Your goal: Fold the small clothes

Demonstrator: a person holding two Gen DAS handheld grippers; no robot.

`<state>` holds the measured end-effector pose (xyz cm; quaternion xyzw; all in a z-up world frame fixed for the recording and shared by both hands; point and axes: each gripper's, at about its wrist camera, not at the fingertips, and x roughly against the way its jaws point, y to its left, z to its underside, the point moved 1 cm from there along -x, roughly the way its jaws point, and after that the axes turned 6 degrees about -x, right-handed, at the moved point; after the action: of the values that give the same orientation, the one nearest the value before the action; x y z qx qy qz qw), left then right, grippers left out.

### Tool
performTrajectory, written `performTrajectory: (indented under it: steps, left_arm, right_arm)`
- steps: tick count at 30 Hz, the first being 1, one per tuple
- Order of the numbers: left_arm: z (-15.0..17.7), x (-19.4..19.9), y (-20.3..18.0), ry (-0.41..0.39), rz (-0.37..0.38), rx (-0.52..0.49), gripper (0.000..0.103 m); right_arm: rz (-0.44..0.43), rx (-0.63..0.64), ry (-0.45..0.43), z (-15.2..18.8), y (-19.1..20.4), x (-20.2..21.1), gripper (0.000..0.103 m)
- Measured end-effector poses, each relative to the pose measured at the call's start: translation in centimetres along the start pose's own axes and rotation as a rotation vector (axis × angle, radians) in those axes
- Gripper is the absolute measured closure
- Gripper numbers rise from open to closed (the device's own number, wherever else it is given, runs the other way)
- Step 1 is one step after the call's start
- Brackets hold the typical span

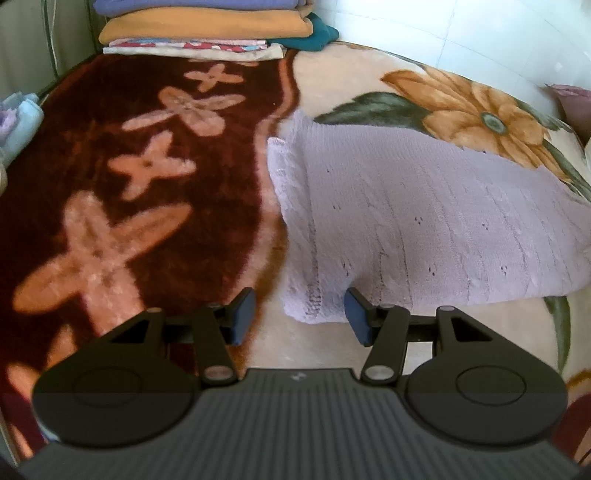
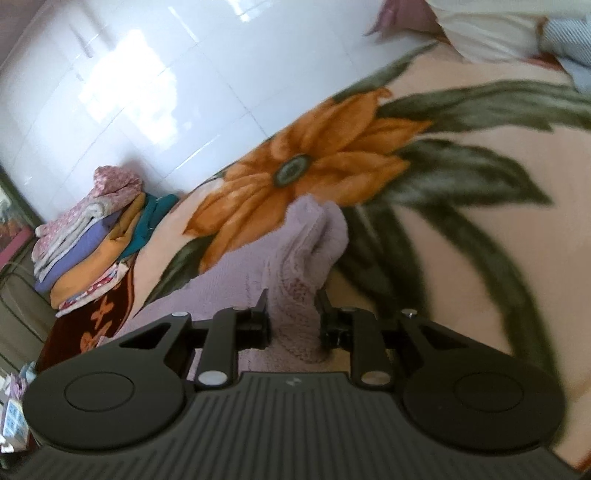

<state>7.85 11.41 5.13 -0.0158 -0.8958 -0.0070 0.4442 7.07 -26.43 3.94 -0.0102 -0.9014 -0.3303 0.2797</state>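
Note:
A small lilac knitted garment (image 1: 424,221) lies spread on the floral blanket (image 1: 147,221), right of its dark red part. My left gripper (image 1: 300,317) hovers just above the garment's near left corner, open, with nothing between its blue pads (image 1: 243,317). In the right wrist view my right gripper (image 2: 294,317) is shut on a bunched fold of the same lilac garment (image 2: 306,251). The fold stands up between the fingers, lifted off the blanket, and the view is tilted.
A stack of folded clothes (image 1: 207,26) lies at the blanket's far end against a white tiled wall (image 2: 129,74). Pale blue cloth (image 1: 18,122) sits at the left edge. More white and striped fabric (image 2: 517,33) lies far right.

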Motion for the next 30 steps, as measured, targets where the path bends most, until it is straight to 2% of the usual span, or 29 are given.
performTrajectory:
  steps: [16,30]
  left_arm:
    - [-1.0,0.6,0.9,-0.018,-0.013,-0.009,0.047]
    - [-2.1,0.3,2.0,-0.030,-0.013,-0.006,0.047]
  right_arm:
    - [-0.101,0.121,-0.035,-0.4,6.0,0.9,0.081]
    - [-0.227,0.122,-0.008,0.4,11.8,-0.6,0.083]
